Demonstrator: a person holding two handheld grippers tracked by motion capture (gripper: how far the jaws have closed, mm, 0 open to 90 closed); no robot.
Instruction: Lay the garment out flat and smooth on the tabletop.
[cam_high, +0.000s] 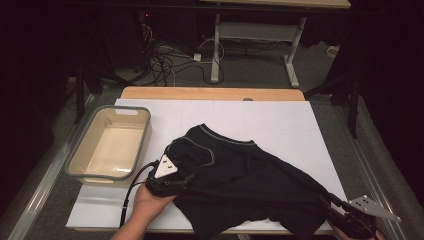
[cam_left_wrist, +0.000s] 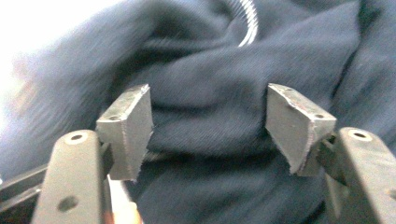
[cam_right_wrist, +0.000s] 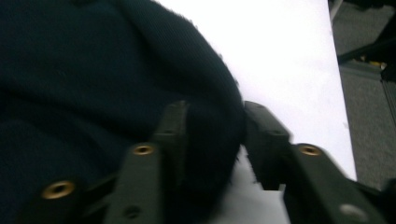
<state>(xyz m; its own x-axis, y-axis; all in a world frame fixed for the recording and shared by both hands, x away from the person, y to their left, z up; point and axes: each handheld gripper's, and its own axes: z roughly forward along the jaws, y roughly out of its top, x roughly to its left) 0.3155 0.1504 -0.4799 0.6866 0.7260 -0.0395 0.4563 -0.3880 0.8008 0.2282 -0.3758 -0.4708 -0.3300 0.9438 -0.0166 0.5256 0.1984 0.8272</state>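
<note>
So there's a dark navy sweatshirt (cam_high: 240, 180) sprawled across the front half of the white tabletop (cam_high: 280, 117), collar end towards the left, with its right end reaching the front right corner. A beige plastic tub with a grey rim (cam_high: 109, 142) sits just left of it on the tabletop, near the collar end but not touching the fabric as far as I can tell. Behind the tabletop it's a dark floor with a mess of cables (cam_high: 172, 62) and the legs of another desk (cam_high: 216, 50).

Left gripper (cam_high: 187, 176) sits at the collar end (grey plate on top), and in its own view the jaws stand fairly wide with bunched fabric between them, pads not pressing on it. Right gripper (cam_high: 332, 205) is at the front right corner; its jaws are narrower, with a fold of the sweatshirt between them, and the cloth fills the gap.
</note>
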